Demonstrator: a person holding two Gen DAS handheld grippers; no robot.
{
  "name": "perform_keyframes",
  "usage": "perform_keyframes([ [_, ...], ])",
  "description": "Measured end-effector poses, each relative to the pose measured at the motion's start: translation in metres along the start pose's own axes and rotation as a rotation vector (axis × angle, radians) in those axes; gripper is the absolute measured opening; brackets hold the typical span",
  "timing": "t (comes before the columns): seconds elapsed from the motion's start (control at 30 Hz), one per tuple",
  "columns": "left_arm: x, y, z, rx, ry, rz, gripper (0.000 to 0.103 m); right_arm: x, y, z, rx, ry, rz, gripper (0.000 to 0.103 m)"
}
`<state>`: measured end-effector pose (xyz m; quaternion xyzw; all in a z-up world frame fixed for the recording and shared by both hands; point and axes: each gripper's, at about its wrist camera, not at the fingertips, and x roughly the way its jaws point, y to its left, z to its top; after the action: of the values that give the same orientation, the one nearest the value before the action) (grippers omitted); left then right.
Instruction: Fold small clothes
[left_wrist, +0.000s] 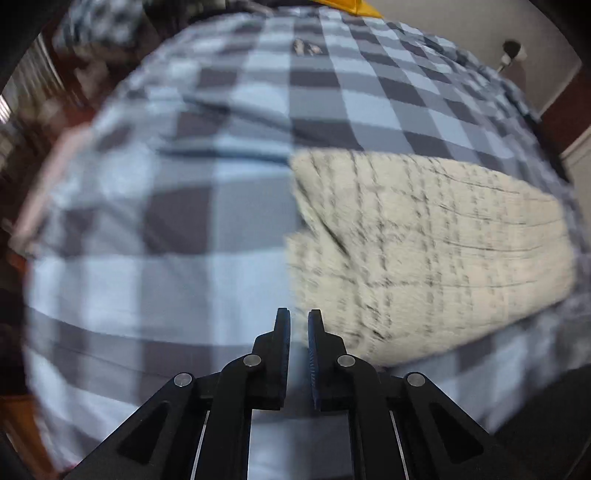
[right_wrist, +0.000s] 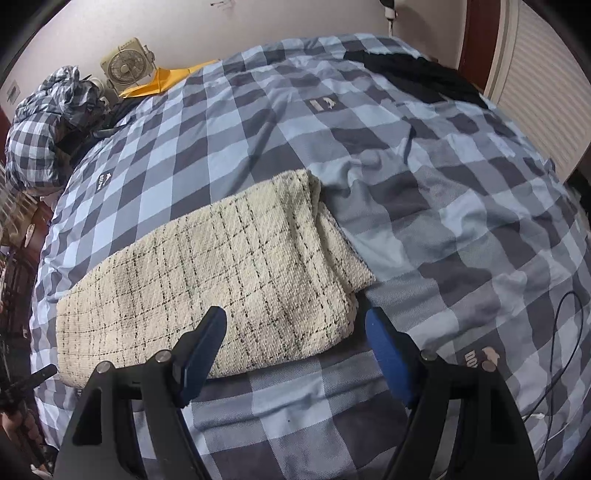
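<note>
A cream knitted garment with thin black check lines lies folded into a flat oblong on the blue-grey checked bedcover. In the left wrist view the garment lies to the right, blurred. My left gripper hangs above the cover by the garment's left end, its jaws nearly together with a narrow gap and nothing between them. My right gripper is open and empty, its fingers spread over the garment's near right corner.
A small box fan and a yellow cloth sit at the bed's far side by the wall. Crumpled checked bedding lies far left. A black garment lies at the far right. A thin cable runs along the right edge.
</note>
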<state>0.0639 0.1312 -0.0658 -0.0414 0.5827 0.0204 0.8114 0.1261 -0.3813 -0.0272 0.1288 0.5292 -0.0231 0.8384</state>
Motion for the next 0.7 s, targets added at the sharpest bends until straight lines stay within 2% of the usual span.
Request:
perform_keyframes([
  [0.1,-0.019,-0.010,-0.001,0.051,-0.077,0.076,0.009,0.009,-0.012,0.003,0.078,0.079,0.021,0.075],
  [0.17,-0.027,-0.017,-0.005,0.085,-0.097,0.120,0.009,0.022,-0.021,0.003,0.154,0.183,0.030,0.075],
  [0.3,-0.044,-0.029,-0.005,0.139,-0.158,0.083,0.012,0.051,-0.033,-0.001,0.274,0.355,0.030,0.075],
  [0.33,-0.049,-0.032,-0.006,0.147,-0.177,0.086,0.022,0.055,-0.034,-0.002,0.285,0.370,0.023,0.075],
  [0.37,-0.051,-0.034,-0.005,0.148,-0.189,0.079,0.057,0.059,-0.038,-0.002,0.311,0.379,0.017,0.075],
  [0.4,-0.055,-0.033,-0.008,0.137,-0.198,0.060,0.088,0.061,-0.043,-0.002,0.343,0.385,0.013,0.075],
  [0.43,-0.061,-0.032,-0.010,0.114,-0.225,0.019,0.100,0.062,-0.049,-0.003,0.387,0.389,0.016,0.075],
  [0.47,-0.062,-0.033,-0.010,0.106,-0.231,0.003,0.103,0.065,-0.061,-0.005,0.475,0.395,0.037,0.075],
  [0.53,-0.064,-0.033,-0.009,0.095,-0.236,-0.020,0.103,0.073,-0.076,-0.011,0.601,0.412,0.070,0.075],
  [0.7,-0.062,-0.037,-0.009,0.101,-0.210,-0.011,0.103,0.093,-0.091,-0.019,0.696,0.414,0.093,0.075],
])
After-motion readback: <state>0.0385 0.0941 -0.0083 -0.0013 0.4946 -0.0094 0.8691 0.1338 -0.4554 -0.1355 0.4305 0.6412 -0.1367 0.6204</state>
